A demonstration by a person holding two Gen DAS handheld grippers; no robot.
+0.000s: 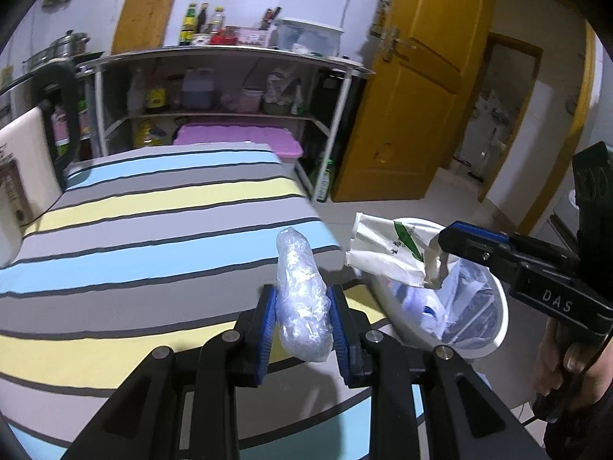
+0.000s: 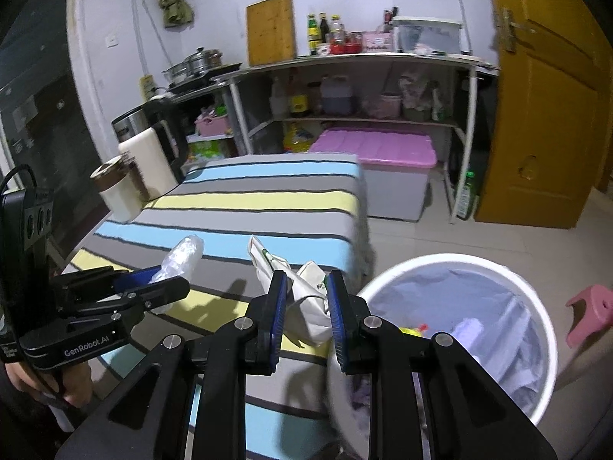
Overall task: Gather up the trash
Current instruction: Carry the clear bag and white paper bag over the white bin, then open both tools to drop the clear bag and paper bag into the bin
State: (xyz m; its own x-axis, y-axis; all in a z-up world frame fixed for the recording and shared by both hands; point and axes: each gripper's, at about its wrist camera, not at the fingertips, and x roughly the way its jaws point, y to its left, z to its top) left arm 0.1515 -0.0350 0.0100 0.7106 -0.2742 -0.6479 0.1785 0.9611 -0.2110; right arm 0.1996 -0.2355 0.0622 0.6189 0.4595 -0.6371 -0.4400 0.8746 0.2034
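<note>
My left gripper [image 1: 302, 306] is shut on a crumpled clear plastic bag [image 1: 302, 291] and holds it above the striped tablecloth near the table's right edge. In the right wrist view the left gripper [image 2: 161, 283] shows at the left with the plastic bag [image 2: 182, 255] sticking out. My right gripper [image 2: 306, 299] is shut on a crumpled white paper bag with green print [image 2: 306, 303], beside the rim of the white trash bin [image 2: 551, 345]. In the left wrist view the right gripper [image 1: 440, 247] holds the paper bag [image 1: 387, 249] over the bin [image 1: 498, 329], which is lined with a plastic bag.
The table wears a blue, yellow and grey striped cloth [image 1: 153, 230]. A white appliance [image 2: 153, 161] and a jar [image 2: 115, 188] stand at its left edge. A shelf rack [image 1: 230, 88], a pink-lidded box [image 2: 383, 149], a yellow door [image 1: 417, 88] and a pink stool [image 2: 590, 314] surround it.
</note>
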